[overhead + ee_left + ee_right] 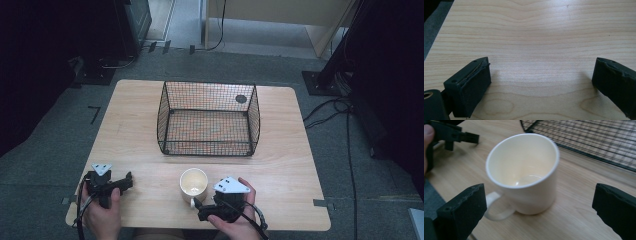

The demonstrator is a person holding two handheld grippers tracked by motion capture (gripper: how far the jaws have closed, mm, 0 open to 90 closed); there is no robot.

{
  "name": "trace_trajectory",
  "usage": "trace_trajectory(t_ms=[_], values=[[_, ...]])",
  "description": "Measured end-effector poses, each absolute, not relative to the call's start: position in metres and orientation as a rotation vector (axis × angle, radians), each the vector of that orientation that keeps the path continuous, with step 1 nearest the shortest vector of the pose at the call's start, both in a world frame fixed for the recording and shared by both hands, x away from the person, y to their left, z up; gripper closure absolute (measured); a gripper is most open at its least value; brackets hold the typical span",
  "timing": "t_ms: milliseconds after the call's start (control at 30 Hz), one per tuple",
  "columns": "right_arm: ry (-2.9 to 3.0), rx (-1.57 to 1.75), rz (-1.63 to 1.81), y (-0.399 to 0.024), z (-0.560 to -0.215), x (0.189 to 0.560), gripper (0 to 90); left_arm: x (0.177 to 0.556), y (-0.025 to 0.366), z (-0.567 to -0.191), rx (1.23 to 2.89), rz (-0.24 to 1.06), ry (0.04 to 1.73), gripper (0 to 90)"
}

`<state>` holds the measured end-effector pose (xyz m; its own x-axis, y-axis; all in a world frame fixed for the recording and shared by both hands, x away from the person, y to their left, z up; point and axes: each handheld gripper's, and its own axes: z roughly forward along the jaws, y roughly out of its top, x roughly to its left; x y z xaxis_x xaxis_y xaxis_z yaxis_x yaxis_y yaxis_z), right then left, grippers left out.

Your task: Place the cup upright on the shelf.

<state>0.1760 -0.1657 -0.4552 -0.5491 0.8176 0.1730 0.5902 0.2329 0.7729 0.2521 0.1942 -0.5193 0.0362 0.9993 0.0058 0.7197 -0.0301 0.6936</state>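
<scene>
The right gripper (536,205), jaws apart, lines up on the mug (524,172) just ahead; closing on it seems next, while the left gripper (539,82) rests apart.

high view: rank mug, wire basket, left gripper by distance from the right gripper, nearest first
1. Mug: right beside the right gripper, just ahead and to its left, handle toward it.
2. Left gripper: across the near edge, at the table's left side.
3. Wire basket: mid-table, beyond the mug.
</scene>
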Motion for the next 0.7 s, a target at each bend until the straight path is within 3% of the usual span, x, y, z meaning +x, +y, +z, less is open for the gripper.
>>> trace_trajectory(t_ms=[400, 700], values=[[2.247, 1.297, 1.11, -0.142, -0.467, 0.171, 0.0, 0.252, 0.194, -0.519, 1.804, 0.706, 1.735, 2.2], [2.234, 1.326, 1.088, -0.152, -0.472, 0.174, 0.0, 0.252, 0.194, -0.519, 1.803, 0.705, 1.735, 2.2]])
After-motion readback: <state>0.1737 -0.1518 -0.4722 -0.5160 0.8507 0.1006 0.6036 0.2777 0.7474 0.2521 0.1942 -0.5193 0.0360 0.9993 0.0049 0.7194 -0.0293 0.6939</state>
